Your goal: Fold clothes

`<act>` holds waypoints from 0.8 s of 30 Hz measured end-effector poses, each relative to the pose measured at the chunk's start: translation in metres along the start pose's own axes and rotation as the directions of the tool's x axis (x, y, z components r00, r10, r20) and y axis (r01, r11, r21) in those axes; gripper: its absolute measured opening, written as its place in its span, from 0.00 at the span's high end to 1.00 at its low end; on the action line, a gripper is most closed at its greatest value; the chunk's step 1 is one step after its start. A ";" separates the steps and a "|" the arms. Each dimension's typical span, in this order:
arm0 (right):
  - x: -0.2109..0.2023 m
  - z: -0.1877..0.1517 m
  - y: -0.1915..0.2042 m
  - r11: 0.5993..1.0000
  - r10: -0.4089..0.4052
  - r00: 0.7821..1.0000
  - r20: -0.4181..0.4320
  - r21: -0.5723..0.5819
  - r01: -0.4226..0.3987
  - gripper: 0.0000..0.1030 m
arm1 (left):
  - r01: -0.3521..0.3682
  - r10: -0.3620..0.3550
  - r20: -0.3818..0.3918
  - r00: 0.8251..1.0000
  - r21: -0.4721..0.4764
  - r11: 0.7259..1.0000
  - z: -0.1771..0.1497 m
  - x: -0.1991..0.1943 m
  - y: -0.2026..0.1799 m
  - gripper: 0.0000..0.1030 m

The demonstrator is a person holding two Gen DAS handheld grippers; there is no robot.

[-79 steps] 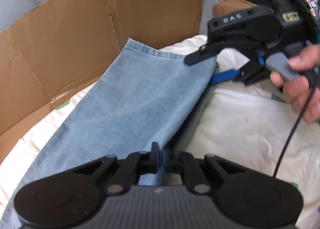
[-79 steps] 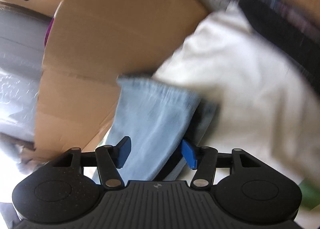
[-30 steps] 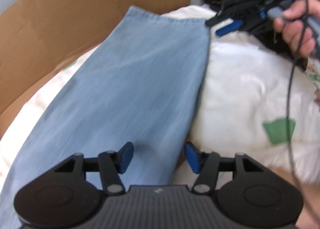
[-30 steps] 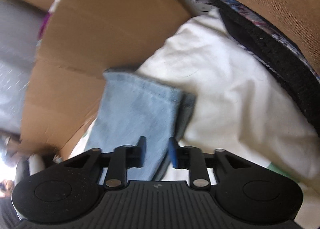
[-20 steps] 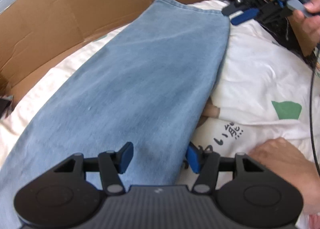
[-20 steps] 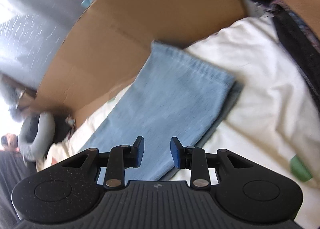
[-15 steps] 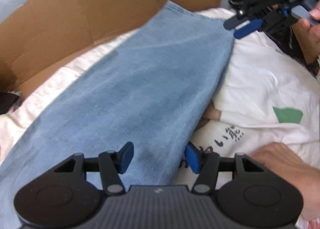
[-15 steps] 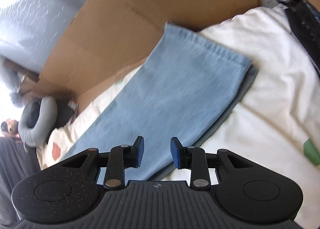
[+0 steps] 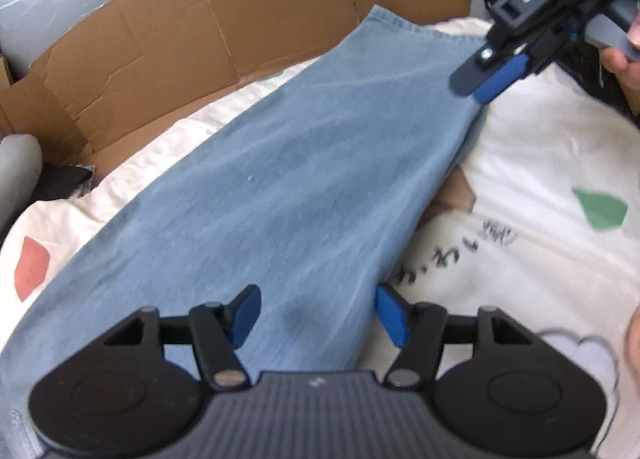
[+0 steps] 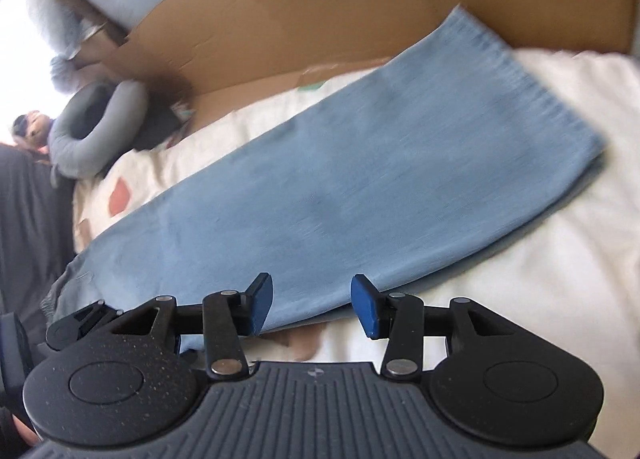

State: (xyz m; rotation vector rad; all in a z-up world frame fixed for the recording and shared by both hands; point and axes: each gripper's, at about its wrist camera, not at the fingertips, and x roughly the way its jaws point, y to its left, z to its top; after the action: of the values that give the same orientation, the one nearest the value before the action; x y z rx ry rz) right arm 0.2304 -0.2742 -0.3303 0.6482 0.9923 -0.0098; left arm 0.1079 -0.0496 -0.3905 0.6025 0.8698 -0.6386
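folded jeans (image 9: 320,187) lie flat under both tongs; left gripper (image 9: 318,313) and right gripper (image 10: 312,305) have just been opening, gaping, clamping nothing.

place: a lived-in home bedroom, somewhat cluttered
bed: a white printed sheet (image 9: 540,147) with green and red shapes and handwritten-style lettering
laundry: light blue jeans (image 9: 304,195) spread across it
clutter: flattened cardboard (image 9: 208,31) propped along the far side
comfort: a grey neck pillow (image 10: 94,127) at the bed's end
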 end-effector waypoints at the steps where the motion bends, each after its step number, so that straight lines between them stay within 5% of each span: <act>1: 0.006 -0.006 0.005 1.000 0.012 1.000 -0.009 -0.027 -0.012 0.51 | -0.003 0.003 0.000 1.000 0.021 1.000 -0.004 0.000 -0.003 0.35; 7: 0.028 -0.034 0.033 0.979 0.045 0.995 -0.084 -0.192 -0.061 0.51 | -0.003 0.000 0.032 0.999 0.073 0.997 -0.025 -0.003 -0.015 0.43; 15: 0.042 -0.058 0.055 0.953 0.020 0.995 -0.094 -0.300 -0.048 0.51 | -0.018 0.035 0.144 0.989 -0.121 0.992 -0.036 -0.023 0.002 0.92; 24: 0.053 -0.050 0.079 0.946 -0.013 0.999 -0.049 -0.323 -0.003 0.51 | -0.015 0.043 0.177 0.983 -0.157 0.987 -0.038 -0.035 0.009 0.97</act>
State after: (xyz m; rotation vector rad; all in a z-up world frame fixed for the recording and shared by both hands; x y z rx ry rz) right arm 0.2449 -0.1701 -0.3511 0.3457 1.0167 0.1631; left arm 0.0783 -0.0081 -0.3783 0.4091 0.7319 -0.5829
